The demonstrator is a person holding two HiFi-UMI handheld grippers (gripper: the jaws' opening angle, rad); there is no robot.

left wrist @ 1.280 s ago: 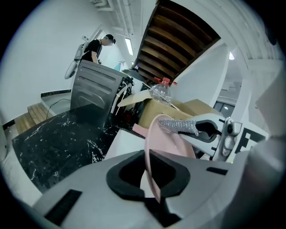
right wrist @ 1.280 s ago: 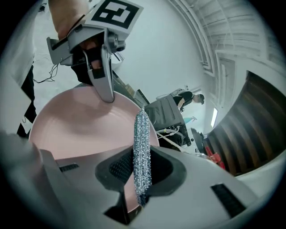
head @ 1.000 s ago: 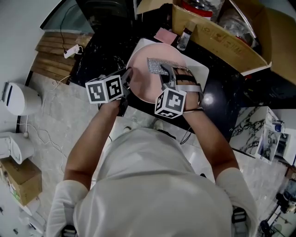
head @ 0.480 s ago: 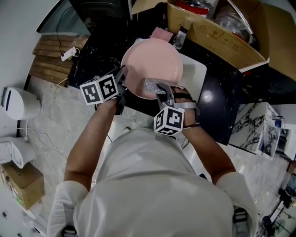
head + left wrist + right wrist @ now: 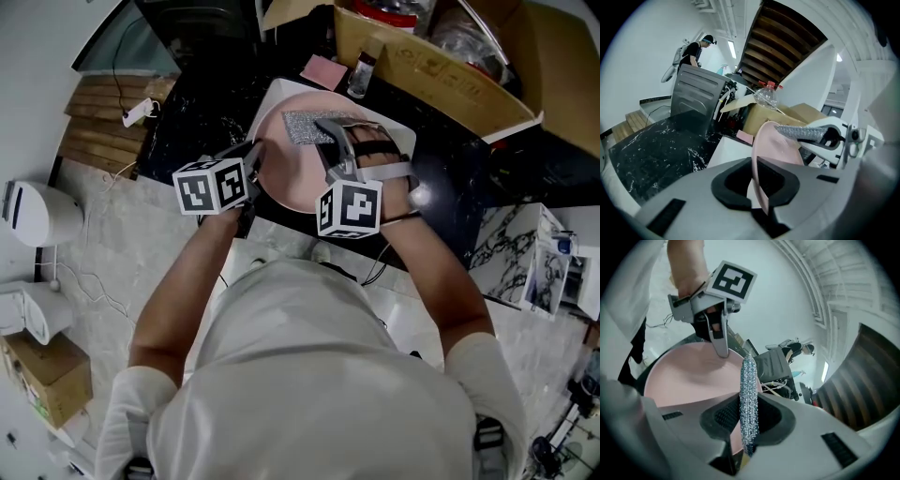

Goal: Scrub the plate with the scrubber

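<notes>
In the head view a pink plate (image 5: 298, 173) is held tilted over a white board. My left gripper (image 5: 257, 156) grips its left rim; in the left gripper view the plate's edge (image 5: 759, 180) runs between the pads, which press on it as the jaws are closing. A flat silver scrubber (image 5: 307, 127) lies against the plate's far part, pinched by my right gripper (image 5: 328, 133). The right gripper view shows the scrubber (image 5: 749, 394) edge-on between its pads, the plate (image 5: 686, 376) behind and the left gripper (image 5: 720, 350) on the far rim.
A white board (image 5: 401, 141) lies under the plate on a black marble counter (image 5: 202, 103). Behind it are a pink pad (image 5: 323, 70), a small bottle (image 5: 358, 73) and an open cardboard box (image 5: 441, 70) with bottles. Pale floor lies to the left.
The right gripper has pushed the scrubber from the plate's near edge up to its far part. The plate shifted slightly right, still held by the left gripper.
</notes>
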